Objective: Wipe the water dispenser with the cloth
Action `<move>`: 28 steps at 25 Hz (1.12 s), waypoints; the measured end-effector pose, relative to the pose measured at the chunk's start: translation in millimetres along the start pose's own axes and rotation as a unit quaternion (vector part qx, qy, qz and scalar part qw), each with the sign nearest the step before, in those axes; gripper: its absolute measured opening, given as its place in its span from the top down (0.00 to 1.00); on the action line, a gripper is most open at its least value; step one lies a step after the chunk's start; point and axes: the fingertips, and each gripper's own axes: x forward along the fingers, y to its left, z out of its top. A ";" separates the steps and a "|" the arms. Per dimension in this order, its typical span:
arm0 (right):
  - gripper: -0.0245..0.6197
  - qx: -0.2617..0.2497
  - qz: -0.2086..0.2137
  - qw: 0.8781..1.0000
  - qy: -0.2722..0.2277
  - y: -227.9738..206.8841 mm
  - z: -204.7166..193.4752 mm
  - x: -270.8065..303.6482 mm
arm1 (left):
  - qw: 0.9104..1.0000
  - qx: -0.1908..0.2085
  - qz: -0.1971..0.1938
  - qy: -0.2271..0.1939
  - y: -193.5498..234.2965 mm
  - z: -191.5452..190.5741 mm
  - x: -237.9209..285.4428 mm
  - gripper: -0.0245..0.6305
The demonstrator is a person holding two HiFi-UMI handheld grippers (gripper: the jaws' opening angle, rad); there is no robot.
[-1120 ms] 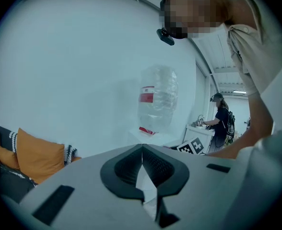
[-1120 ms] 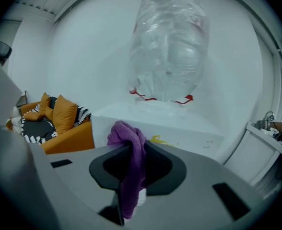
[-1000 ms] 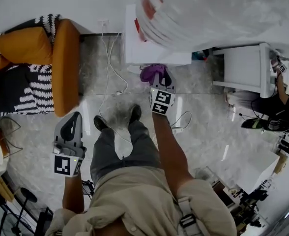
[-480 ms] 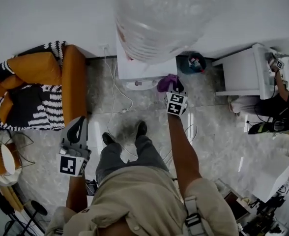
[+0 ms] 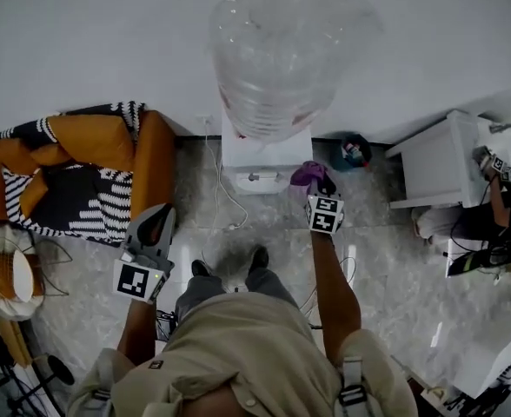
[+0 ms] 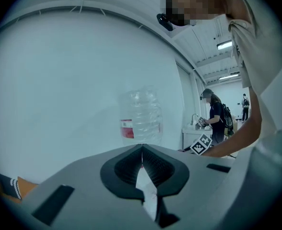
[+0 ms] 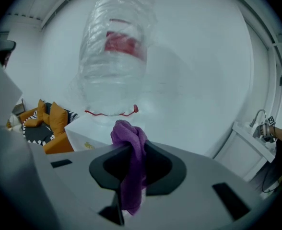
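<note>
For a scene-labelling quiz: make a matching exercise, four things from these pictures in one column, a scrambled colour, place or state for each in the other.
Column one:
1. cloth
2. bottle
3. left gripper
4. sofa

Column two:
A. orange, left of the water dispenser in the head view
B. shut, nothing between its jaws
C. purple, clamped in the right gripper
D. clear, standing on top of the dispenser

Pairs: 1-C; 2-D; 3-B; 4-A

A purple cloth is being held in the grey right gripper. Ahead of it, a white dispenser and a clear, red-labelled bottle are being shown; leftward, an orange sofa with black-and-white stripes.
</note>
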 end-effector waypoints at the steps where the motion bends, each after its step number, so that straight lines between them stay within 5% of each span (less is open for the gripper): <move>1: 0.84 -0.001 0.004 1.000 -0.008 0.0 9.1 -10.2 | 1.000 0.002 0.002 0.004 0.4 3.4 -0.7 0.94; 8: 0.84 -0.026 0.078 0.990 -0.117 24.9 109.5 -100.9 | 0.998 -0.015 0.053 -0.029 20.8 31.4 -30.2 0.94; 16: 0.84 -0.050 0.191 0.954 -0.227 60.7 212.7 -213.9 | 0.993 -0.003 0.107 -0.044 45.0 31.9 -70.5 0.94; 23: 0.85 -0.123 0.233 0.935 -0.235 96.9 233.0 -264.2 | 0.991 -0.005 0.119 -0.057 43.8 32.2 -95.4 0.94; 28: 0.86 -0.117 0.251 0.934 -0.224 110.8 231.0 -277.0 | 0.992 -0.002 0.105 -0.065 33.6 39.3 -94.7 0.94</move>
